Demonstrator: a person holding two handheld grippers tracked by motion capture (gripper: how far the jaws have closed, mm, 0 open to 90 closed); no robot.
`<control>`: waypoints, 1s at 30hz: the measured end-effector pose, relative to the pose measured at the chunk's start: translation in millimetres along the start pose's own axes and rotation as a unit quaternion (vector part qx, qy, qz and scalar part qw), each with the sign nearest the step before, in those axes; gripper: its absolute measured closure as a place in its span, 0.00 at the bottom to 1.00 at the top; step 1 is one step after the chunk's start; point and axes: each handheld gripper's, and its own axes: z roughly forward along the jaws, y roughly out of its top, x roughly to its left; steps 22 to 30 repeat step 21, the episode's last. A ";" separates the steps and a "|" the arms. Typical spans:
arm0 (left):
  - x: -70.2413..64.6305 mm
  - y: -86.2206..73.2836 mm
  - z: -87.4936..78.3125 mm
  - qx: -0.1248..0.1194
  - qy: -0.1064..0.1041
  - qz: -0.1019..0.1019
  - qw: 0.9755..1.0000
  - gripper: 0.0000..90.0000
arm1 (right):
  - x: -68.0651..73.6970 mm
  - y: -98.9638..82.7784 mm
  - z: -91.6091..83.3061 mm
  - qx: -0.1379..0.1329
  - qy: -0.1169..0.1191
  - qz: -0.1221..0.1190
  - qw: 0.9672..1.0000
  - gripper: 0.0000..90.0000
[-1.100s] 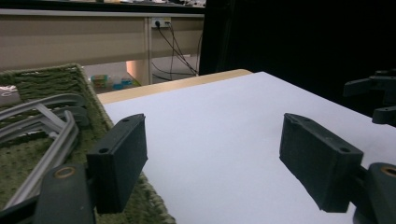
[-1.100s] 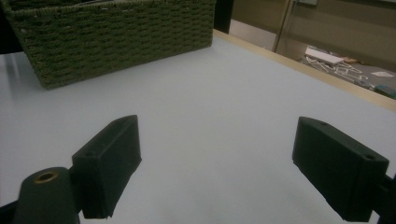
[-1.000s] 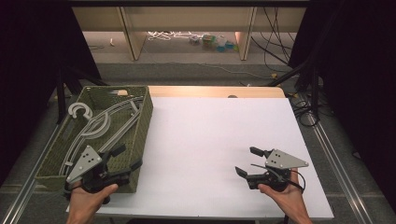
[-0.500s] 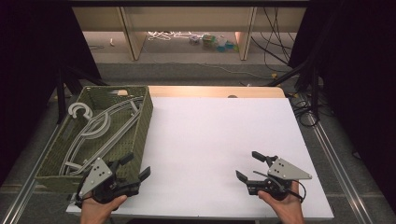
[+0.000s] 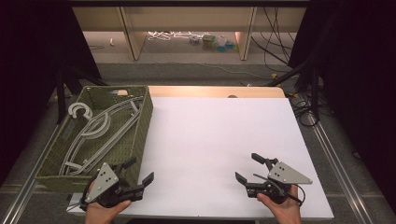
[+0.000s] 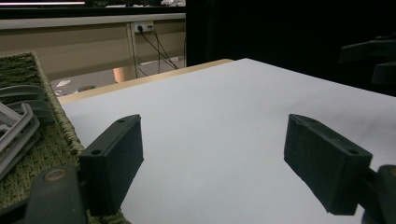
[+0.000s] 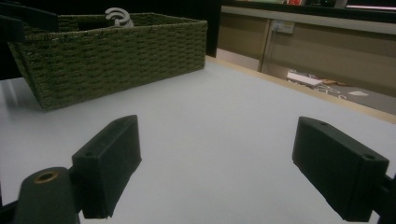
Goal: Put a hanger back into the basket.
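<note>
Your left gripper (image 5: 141, 171) sits at the near left of the white table (image 5: 215, 140), its jaws spread wide and clamped on nothing, having just been opening with only bare tabletop between them. The grey hangers (image 5: 100, 133) lie stacked in the green woven basket (image 5: 144, 122), which stands on the table's left side, just beyond and to the left of those fingers. In the left gripper view the basket's near corner sits right against the left jaw, the hangers (image 6: 16, 126) inside it. Their long axes run from the basket's near left corner up to its far right, hooks at the far left end. Your right gripper (image 5: 247, 167) rests at the near right, jaws likewise apart and empty, well away from the basket across the open table; its own view looks over to the basket (image 7: 112, 56) with a hook poking above the rim. The left hand is clearly the nearer one, so any reach for a hanger looks to go forward and left over the basket's near wall.
</note>
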 end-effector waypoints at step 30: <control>0.8 -0.9 -0.3 -0.005 -0.001 -0.004 1.000 0.21 | 1.5 -2.2 3.8 0.000 0.013 -0.001 1.000 0.18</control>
